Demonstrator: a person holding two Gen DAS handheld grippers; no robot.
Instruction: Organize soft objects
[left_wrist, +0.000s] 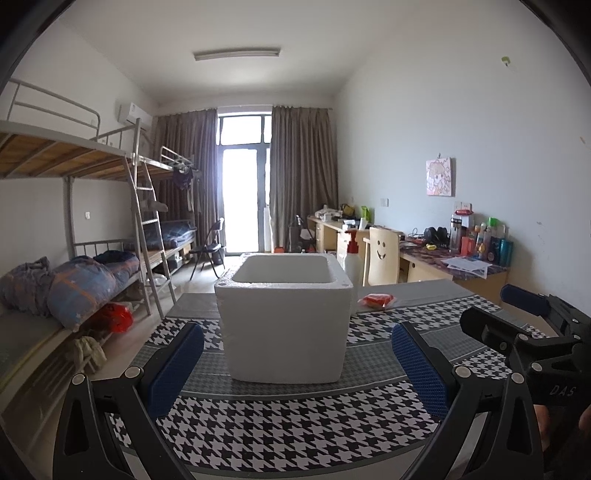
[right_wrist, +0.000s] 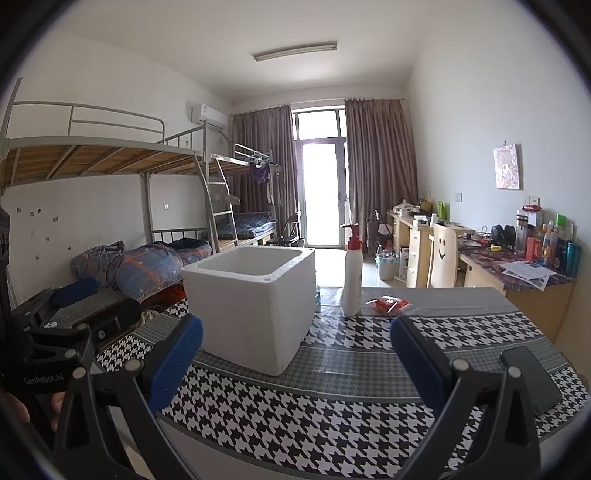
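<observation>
Left wrist view first: the left claw (left_wrist: 295, 363) hangs low in the frame, its two blue pads (left_wrist: 176, 365) spread wide with nothing between them. Dead centre sits one white foam box (left_wrist: 284, 317), open-topped, on the houndstooth surface (left_wrist: 295, 424). It blocks most of what lies behind it; only the red pump and shoulder of one white bottle (left_wrist: 352, 258) peek past its right rim. Just right of the box, toward the back of the surface, lies one red soft packet (left_wrist: 377, 300), apart from the box and near the bottle. At the right edge the right claw (left_wrist: 495, 314) pokes in, spread too, empty.

Right wrist view now: the right claw (right_wrist: 295, 356) is low in the frame, pads apart, gripping nothing. The box (right_wrist: 255, 306) sits left of centre, the bottle (right_wrist: 352, 273) upright just right of it, and the packet (right_wrist: 388, 304) right of the bottle's base. One dark phone (right_wrist: 532, 378) lies flat at lower right beside the right finger. At the left edge, the left claw (right_wrist: 83, 299) shows, held by a hand (right_wrist: 22, 406).

Background: bunk beds (right_wrist: 110, 184) on the left, one smiley-faced chair (right_wrist: 443, 254) and a cluttered desk (right_wrist: 517, 266) on the right.
</observation>
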